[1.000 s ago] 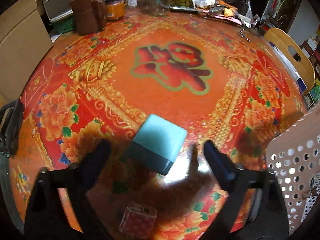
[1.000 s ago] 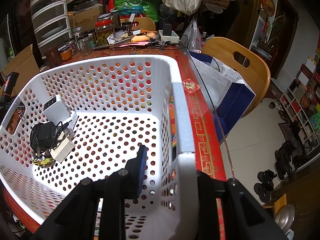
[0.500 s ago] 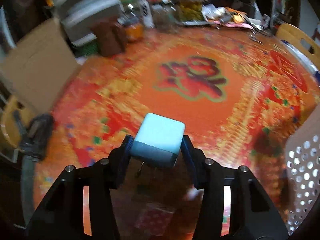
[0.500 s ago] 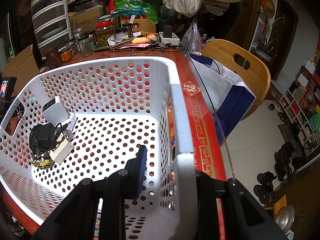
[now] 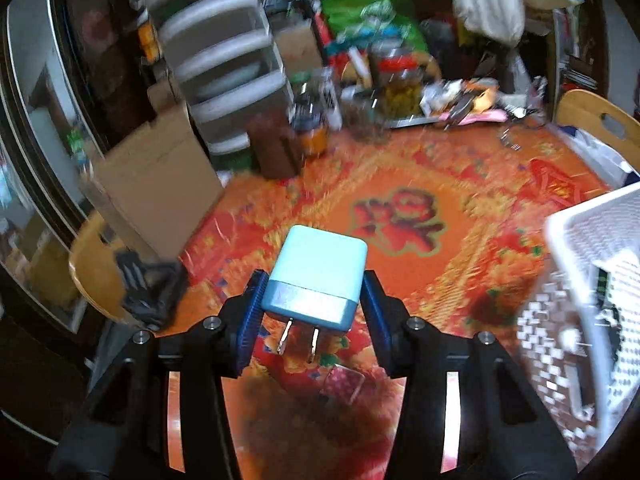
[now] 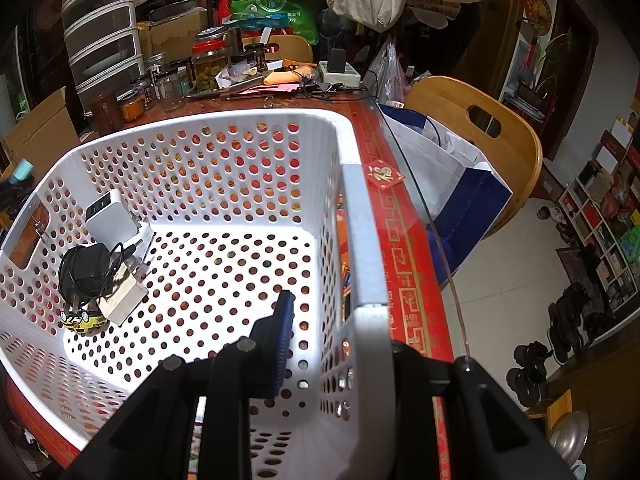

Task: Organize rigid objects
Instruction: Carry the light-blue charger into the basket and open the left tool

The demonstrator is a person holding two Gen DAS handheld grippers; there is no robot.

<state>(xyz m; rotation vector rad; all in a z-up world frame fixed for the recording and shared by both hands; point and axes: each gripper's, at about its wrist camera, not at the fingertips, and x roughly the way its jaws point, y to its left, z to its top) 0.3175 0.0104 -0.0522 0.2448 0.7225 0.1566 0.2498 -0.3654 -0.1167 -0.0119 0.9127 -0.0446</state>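
Note:
My left gripper (image 5: 314, 300) is shut on a light blue plug-in charger (image 5: 318, 276) and holds it in the air above the red patterned table (image 5: 420, 184), its two metal prongs pointing back at the camera. The white perforated basket (image 5: 592, 240) stands to its right. My right gripper (image 6: 332, 320) is shut on the basket's right wall (image 6: 360, 240), one finger inside and one outside. Inside the basket lie a white charger block (image 6: 114, 222), a black adapter with coiled cable (image 6: 86, 270) and a small yellow toy car (image 6: 84, 320).
A small red patterned box (image 5: 344, 382) lies on the table below the left gripper. Jars, a brown mug (image 5: 276, 148) and clutter line the table's far edge. A cardboard box (image 5: 156, 184) and wooden chairs (image 6: 480, 136) stand around the table.
My left gripper closed on the blue charger and lifted it off the table, tilting the view upward. The right gripper kept its hold on the basket wall.

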